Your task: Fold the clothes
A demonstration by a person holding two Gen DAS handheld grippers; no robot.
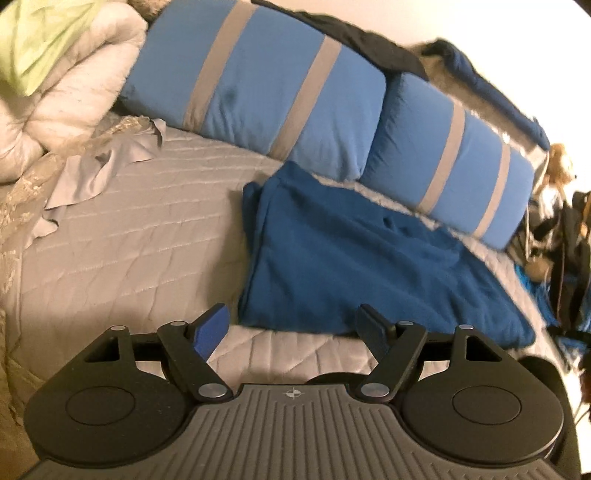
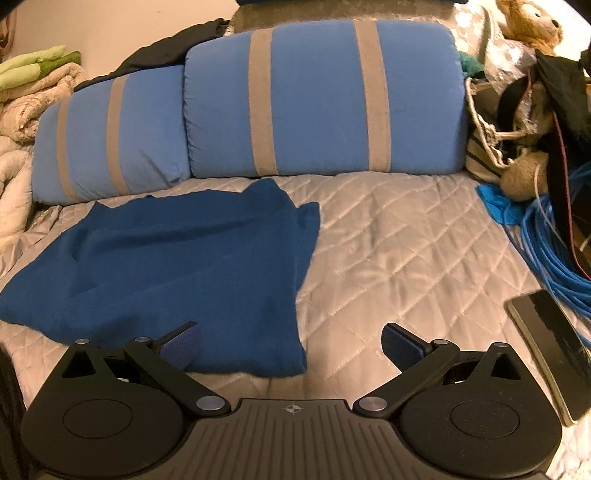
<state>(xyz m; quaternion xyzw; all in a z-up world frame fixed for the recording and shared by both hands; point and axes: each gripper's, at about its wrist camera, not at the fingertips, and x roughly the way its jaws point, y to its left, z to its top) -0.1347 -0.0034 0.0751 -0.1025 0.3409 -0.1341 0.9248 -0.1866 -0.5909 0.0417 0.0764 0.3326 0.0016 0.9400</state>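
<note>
Where the dark blue garment (image 2: 177,266) lies, it rests flat on the bed (image 2: 388,251), folded into a rough rectangle of soft, slightly fuzzy knit with shallow creases and one corner peaked up toward the pillows. Bed covering: pale grey quilted fabric stitched in a diamond pattern, with a faint sheen. Left gripper (image 1: 291,328): jaws wide apart, nothing between them, hovering just above the garment's near edge; one blue-faced pad (image 1: 212,330) shows, the black linkage arms splayed outward. Right gripper (image 2: 291,349): jaws likewise spread wide and empty, the left-hand pad over the garment's near corner, the other pad over bare quilt. Two plump rectangular pillows (image 2: 321,99), light blue with grey bands, stand along the head of the bed, just behind the garment. A black cloth (image 1: 369,40) is draped over the pillow tops. A bunched cream quilted blanket (image 1: 66,85) with a lime-green fabric (image 1: 33,40) on top sits at one side. On the other side lie a coil of bright blue cable (image 2: 554,251), a brown plush toy (image 2: 532,22) and a flat, glossy dark phone (image 2: 550,350) at the bed's edge.
</note>
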